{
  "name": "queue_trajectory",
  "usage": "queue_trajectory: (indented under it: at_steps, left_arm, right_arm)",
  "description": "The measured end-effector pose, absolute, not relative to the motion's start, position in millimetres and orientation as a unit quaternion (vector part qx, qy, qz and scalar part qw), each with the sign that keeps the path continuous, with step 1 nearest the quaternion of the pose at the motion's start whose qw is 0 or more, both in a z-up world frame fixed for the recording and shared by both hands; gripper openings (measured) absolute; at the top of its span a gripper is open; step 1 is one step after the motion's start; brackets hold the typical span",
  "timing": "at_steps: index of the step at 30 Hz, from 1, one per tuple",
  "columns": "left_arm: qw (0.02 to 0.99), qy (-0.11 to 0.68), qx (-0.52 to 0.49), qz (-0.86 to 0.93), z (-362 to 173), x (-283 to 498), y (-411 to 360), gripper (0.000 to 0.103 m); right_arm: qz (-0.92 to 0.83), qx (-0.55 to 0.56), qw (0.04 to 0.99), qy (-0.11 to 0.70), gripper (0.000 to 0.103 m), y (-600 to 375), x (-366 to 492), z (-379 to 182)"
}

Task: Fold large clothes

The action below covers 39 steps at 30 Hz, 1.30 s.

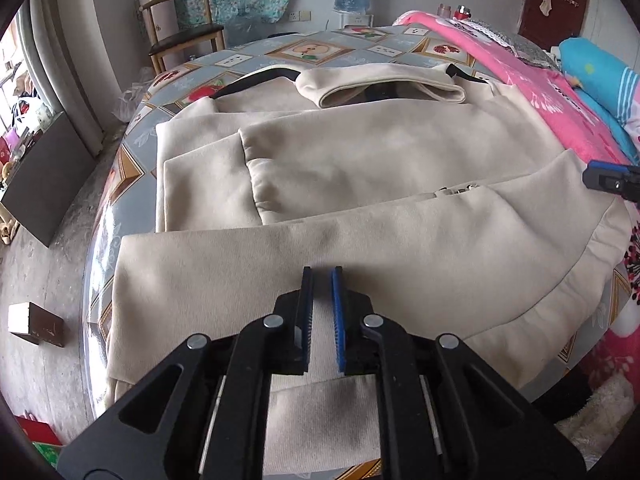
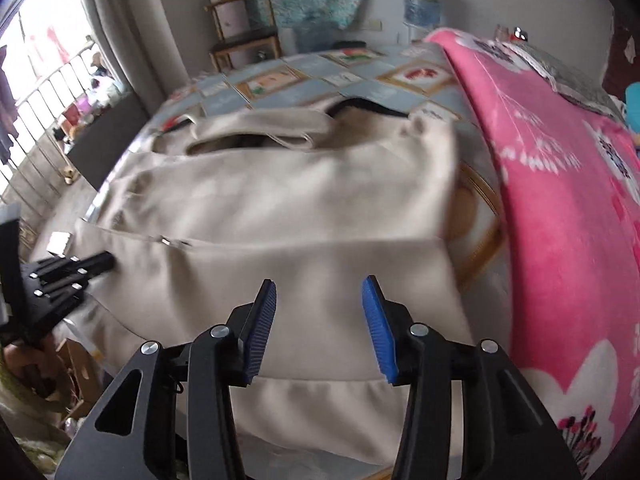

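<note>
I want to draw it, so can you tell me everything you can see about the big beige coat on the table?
The beige coat looks like soft, thick cloth. It lies spread flat on the patterned tablecloth, already partly folded: a sleeve is laid across the middle and the near part is folded over. At the far end there is a dark lining and an open cuff. A small metal zip pull shows near the fold. Its right side lies beside a pink blanket. The left gripper is nearly closed just above it.

Daylight enters from the window [image 2: 48,68], which is blown out to white glare. Illumination is soft and even, with faint shadows. The right wrist view is motion-blurred; the left wrist view is sharp. Both show strong fisheye bending and dark corners.
</note>
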<state>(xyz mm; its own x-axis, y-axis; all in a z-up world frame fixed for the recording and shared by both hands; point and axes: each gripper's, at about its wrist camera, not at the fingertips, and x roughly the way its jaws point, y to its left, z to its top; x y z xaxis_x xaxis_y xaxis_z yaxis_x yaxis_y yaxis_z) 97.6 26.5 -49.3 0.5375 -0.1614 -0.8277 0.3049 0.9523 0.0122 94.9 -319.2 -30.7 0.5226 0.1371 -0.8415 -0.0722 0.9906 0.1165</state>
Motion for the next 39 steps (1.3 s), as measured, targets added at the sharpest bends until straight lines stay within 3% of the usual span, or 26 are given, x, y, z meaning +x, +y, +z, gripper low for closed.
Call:
queue_trajectory:
  at_steps: [6,8,9,10,16,22,28,32,35,39]
  left_arm:
    - [0.874,0.462,0.083,-0.122,-50,97,24,0.01]
    - [0.875,0.46,0.084,-0.12,-50,98,23,0.01]
    - [0.876,0.459,0.085,-0.12,-50,97,23,0.01]
    - [0.877,0.457,0.086,-0.12,-50,96,23,0.01]
    - [0.88,0.452,0.082,-0.119,-46,96,26,0.01]
    - [0.88,0.451,0.088,-0.116,-47,102,25,0.01]
    - [0.878,0.453,0.093,-0.12,-48,102,26,0.01]
    - [0.875,0.458,0.096,-0.126,-47,104,25,0.01]
    - [0.874,0.457,0.098,-0.129,-47,104,26,0.01]
    - [0.876,0.451,0.096,-0.142,-47,102,29,0.01]
  right_arm:
    - [0.059,0.002,0.866,0.497,0.044,-307,110,-53]
    - [0.065,-0.014,0.868,0.493,0.032,-303,110,-57]
    - [0.072,-0.021,0.868,0.491,0.017,-298,108,-56]
    - [0.062,-0.033,0.872,0.485,0.009,-297,105,-52]
    - [0.042,-0.023,0.91,0.411,0.005,-300,90,-11]
    - [0.018,-0.016,0.89,0.456,0.006,-309,118,-61]
    - [-0.062,0.079,0.898,0.429,0.01,-381,91,-16]
    - [-0.013,0.094,0.896,0.434,0.01,-394,61,-2]
    - [0.047,0.048,0.879,0.473,0.01,-362,50,-16]
    - [-0.01,-0.001,0.844,0.536,0.008,-366,59,-70]
